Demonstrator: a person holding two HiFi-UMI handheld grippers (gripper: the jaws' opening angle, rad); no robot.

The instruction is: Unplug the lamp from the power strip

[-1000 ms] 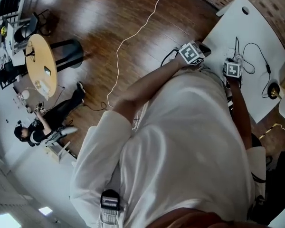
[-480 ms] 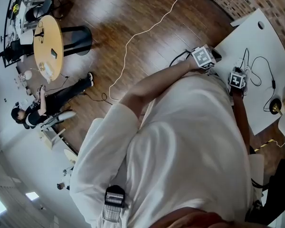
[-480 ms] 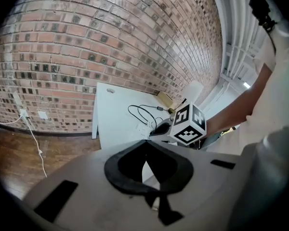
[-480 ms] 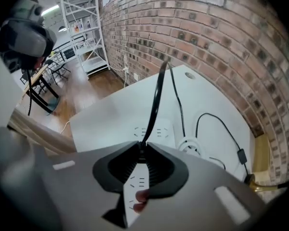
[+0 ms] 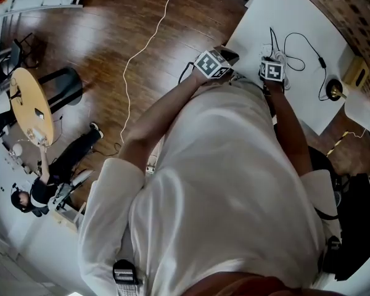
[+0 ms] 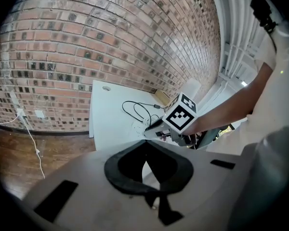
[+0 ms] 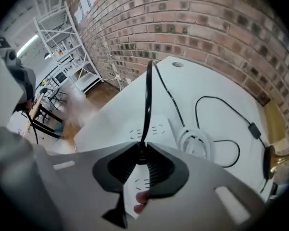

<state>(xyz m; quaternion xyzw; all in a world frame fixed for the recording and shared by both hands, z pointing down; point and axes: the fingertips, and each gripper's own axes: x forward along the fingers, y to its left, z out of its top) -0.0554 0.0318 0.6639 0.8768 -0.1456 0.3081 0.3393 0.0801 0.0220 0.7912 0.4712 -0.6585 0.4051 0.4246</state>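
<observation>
Shirt (image 5: pixel 234 184): white, short-sleeved.
Left gripper (image 6: pixel 147 143): grey shell, black jaw pads.
Right gripper (image 7: pixel 143 144): grey shell, ribbed black pads.
Left cube (image 5: pixel 211 63), right cube (image 5: pixel 271 71): black-and-white square markers, behind the jaws.

Smooth black cord (image 7: pixel 147 90), plastic power strip (image 7: pixel 159 129).

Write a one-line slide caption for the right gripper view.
Right gripper pinching a black cord over the white power strip on a white table, brick wall behind.

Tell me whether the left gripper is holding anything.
No, the left gripper is shut, its fingers touching with nothing between them.
</observation>
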